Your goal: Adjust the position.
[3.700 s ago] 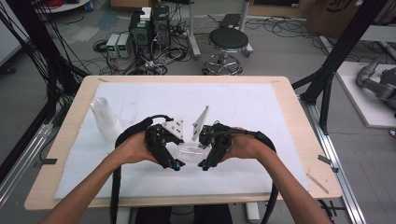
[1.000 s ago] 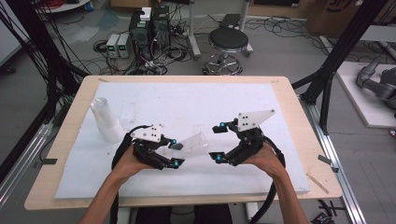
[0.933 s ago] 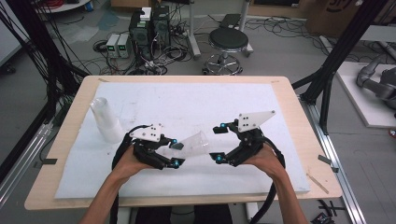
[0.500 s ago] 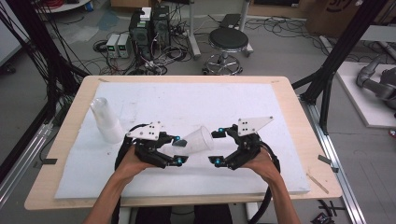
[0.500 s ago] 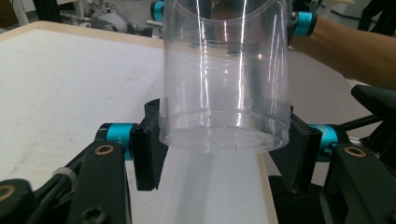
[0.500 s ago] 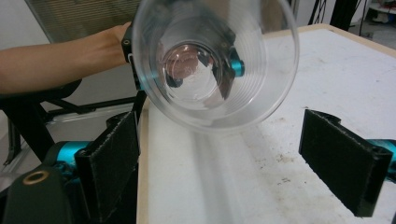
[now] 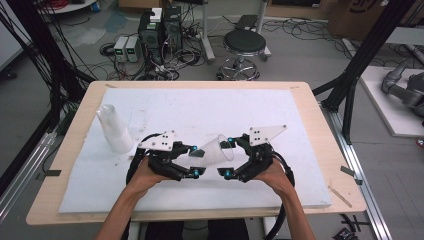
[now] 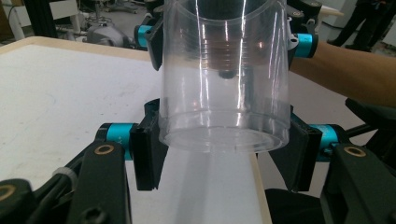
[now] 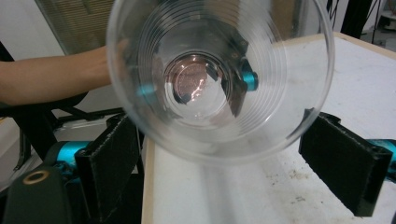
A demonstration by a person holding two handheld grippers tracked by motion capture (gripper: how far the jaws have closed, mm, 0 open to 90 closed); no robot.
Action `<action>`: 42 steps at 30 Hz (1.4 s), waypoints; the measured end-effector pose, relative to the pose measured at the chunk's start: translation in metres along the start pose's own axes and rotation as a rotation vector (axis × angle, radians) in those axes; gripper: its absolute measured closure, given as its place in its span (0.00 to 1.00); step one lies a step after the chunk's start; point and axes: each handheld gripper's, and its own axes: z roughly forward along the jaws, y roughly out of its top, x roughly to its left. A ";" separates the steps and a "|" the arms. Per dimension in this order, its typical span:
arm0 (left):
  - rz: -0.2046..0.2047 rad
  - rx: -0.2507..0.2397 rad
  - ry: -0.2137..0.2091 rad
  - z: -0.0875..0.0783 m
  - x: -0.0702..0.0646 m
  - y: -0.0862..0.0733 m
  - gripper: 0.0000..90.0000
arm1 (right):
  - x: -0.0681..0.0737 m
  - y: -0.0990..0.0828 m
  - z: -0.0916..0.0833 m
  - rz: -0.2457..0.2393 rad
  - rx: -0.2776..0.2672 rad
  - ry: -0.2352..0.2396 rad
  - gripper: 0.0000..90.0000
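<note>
Cup (image 7: 214, 151), clear plastic, was held on its side above the white mat (image 7: 210, 107), near edge of the table (image 7: 305, 100), between both tools. High view: left gripper (image 7: 196, 161) clamped the cup's narrow base end, so the open mouth pointed right toward the right gripper (image 7: 228, 158). That tilt probably served a handover or pulling one cup off another; cannot tell if it was one cup or two nested. Right gripper's jaws stood either side of the rim, one far and one near. A stack of cups (image 7: 114, 128) stood well apart at the far left of the mat.

Left gripper view: cup (image 8: 224, 74) sat base-first between this tool's black pads (image 8: 147, 156), both pads pressed on its base wall, jaws closed on it. Right gripper (image 8: 224, 39) was beyond, at the mouth end.

Right gripper view: cup mouth (image 9: 219, 79) faced the camera, rim between this tool's pads (image 9: 345, 161). Right pad stood clear of the rim; left pad was just beside it, contact unclear. Jaws looked apart, not yet gripping. Left gripper (image 9: 212, 84) showed through the cup's bottom.
</note>
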 end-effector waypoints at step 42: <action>-0.002 -0.041 -0.031 0.015 -0.003 -0.012 0.46 | -0.001 0.003 0.003 -0.004 -0.094 0.110 0.35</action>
